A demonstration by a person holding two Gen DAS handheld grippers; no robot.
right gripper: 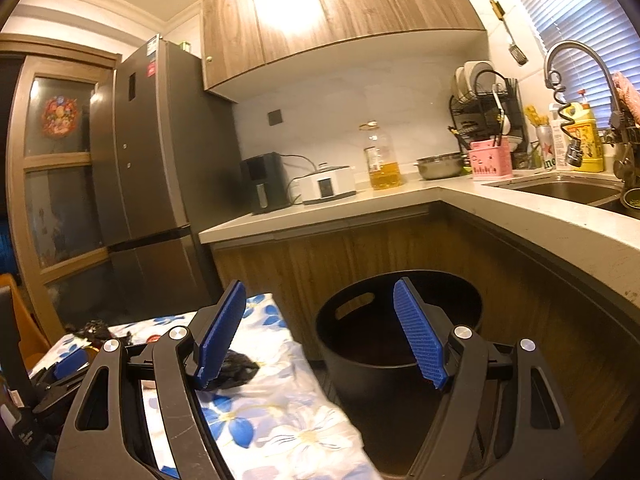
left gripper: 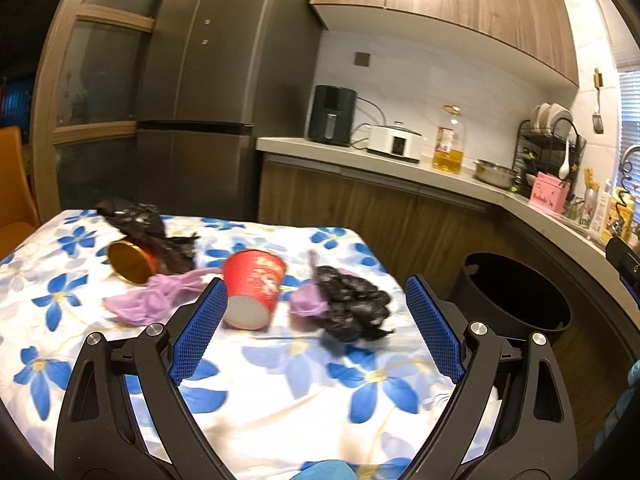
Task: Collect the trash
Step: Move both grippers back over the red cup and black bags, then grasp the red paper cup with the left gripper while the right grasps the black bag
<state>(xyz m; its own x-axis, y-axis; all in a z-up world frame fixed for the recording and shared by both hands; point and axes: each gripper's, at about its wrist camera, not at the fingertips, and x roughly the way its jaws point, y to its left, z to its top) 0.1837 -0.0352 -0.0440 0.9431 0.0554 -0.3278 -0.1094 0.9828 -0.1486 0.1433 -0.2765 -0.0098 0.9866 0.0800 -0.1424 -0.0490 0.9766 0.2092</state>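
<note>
Left wrist view, red cup (left gripper: 253,294) just beyond wide-spread left fingers (left gripper: 200,328), right fingers (right gripper: 416,334) wide, empty

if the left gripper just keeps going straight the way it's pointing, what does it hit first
Most likely the red paper cup lying on its side on the floral tablecloth, or the crumpled black bag beside it. The open left gripper points between them, and depth is hard to judge.

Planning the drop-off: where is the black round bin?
The black round bin stands on the floor right of the floral-cloth table, against the wooden counter cabinets, beneath the right gripper.
</note>
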